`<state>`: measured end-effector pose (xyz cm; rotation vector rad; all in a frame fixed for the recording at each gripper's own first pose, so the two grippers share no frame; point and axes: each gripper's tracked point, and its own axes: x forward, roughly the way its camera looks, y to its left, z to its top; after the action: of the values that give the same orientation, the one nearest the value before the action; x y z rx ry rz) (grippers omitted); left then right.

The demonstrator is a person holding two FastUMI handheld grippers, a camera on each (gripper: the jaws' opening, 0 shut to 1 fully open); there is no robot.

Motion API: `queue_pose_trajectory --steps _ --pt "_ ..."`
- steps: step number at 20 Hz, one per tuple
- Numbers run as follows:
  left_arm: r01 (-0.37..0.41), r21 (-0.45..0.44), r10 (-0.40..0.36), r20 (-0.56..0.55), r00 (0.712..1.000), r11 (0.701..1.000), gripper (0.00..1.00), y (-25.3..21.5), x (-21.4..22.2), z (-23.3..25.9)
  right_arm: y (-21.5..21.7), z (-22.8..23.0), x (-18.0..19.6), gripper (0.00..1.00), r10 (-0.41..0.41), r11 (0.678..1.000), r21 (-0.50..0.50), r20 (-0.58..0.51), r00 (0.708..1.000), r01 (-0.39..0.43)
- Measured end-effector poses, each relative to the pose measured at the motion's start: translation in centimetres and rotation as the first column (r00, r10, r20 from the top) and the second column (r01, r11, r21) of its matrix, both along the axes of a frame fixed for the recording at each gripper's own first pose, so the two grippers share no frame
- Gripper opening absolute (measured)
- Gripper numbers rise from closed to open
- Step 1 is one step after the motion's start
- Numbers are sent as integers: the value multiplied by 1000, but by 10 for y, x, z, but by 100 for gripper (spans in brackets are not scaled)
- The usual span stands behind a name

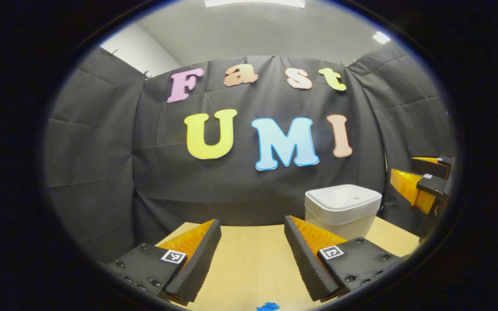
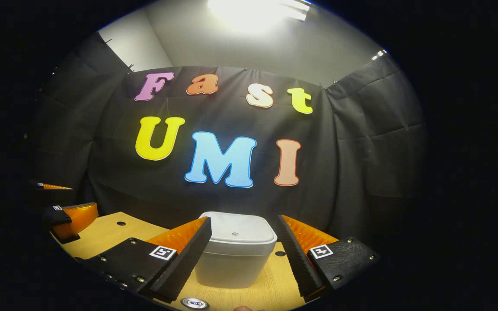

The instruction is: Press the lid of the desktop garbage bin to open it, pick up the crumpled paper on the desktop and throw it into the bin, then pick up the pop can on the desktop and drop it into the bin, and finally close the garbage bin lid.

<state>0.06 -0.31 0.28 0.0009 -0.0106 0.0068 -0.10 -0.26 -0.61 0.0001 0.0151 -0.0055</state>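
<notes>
The garbage bin (image 2: 236,255) is sitting on the desktop (image 2: 106,235) straight ahead of my right gripper (image 2: 244,255), framed between its two fingers, with its lid (image 2: 240,233) lying flat and shut. From my left gripper view the same bin is standing off to the right, past that gripper's right finger. I am judging that I am working on the very first step: the lid is not yet pressed, and nothing is gripped.

My right gripper is hanging spread wide and empty, well back from the bin. My left gripper (image 1: 253,255) is also spread and empty, hovering over bare wood. A blue scrap (image 1: 268,306), perhaps the crumpled paper, is peeking in at the lower edge of my left gripper view, and a round metal top (image 2: 194,303), likely the pop can, is lying just below my right gripper.

Next I am needing to bring a right fingertip down onto the lid, near the small mark at its centre, and push.
</notes>
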Motion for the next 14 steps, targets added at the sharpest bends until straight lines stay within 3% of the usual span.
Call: queue_pose_trajectory --steps 1,4,9,10,14 --pt "3 0 -3 -2 1000 1000 96 -1 1 -1 0 0 0 96 2 1000 0 -1 1000 -2" --pt "2 8 -2 -8 1000 1000 100 -2 3 -2 2 -2 2 96 6 1000 6 -5 1000 -6" --pt "-3 -1 3 -5 1000 1000 96 -3 5 0 5 -6 9 96 28 1000 11 -14 1000 -28" --pt "-6 -3 6 -7 1000 1000 100 -2 5 -2 4 -6 11 94 30 999 9 -16 999 -30" --pt "-21 -13 21 -12 1000 1000 97 0 14 -5 8 -11 30 86 46 999 15 -23 999 -46"
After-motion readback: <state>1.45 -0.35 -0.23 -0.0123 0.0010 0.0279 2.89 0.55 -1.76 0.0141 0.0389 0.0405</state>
